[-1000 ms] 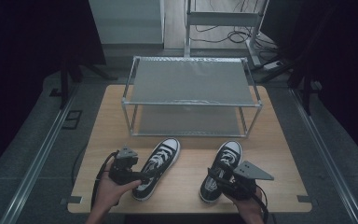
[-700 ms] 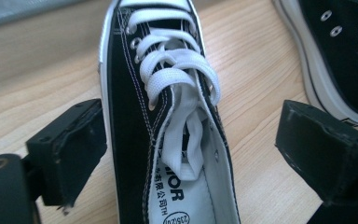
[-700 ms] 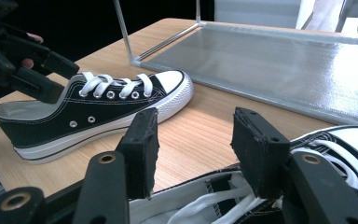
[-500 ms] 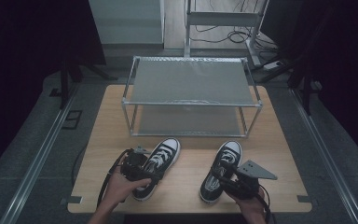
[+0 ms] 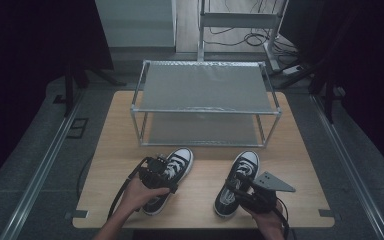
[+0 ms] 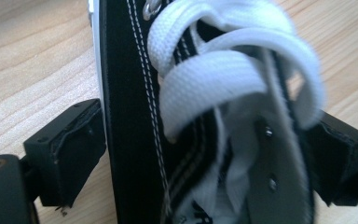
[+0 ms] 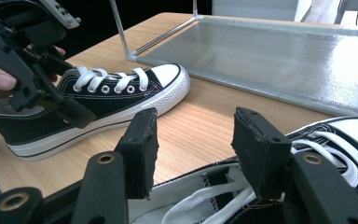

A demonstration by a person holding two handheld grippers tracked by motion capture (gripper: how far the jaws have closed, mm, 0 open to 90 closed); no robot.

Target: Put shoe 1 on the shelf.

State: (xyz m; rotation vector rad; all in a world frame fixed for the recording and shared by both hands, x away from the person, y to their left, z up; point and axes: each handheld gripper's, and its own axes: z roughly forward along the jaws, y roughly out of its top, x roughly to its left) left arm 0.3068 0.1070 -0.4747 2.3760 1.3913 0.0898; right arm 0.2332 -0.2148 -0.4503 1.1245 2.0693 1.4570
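Note:
Two black canvas sneakers with white toe caps and laces lie on the wooden table [image 5: 111,150], toes pointing to the rack. My left gripper [image 5: 158,176] is over the left sneaker [image 5: 180,161], jaws wide apart. In the left gripper view the gripper [image 6: 205,158] straddles this sneaker [image 6: 135,116] at the laced upper, with a pad at each side. My right gripper [image 5: 241,189] hovers over the heel end of the right sneaker [image 5: 245,164]. In the right gripper view it [image 7: 196,135] is open above that sneaker's collar [image 7: 335,140], nothing between the pads, and the left sneaker [image 7: 121,93] lies beyond.
A two-level metal rack [image 5: 207,86] with grey shelves stands at the back of the table; its lower shelf [image 7: 284,56] lies just past the sneakers. Bare wood lies between the two sneakers. Cables trail from both grippers toward the table's front edge.
My left gripper has moved right from beside the left sneaker to over it, jaws now at each side of it. The right gripper has barely moved.

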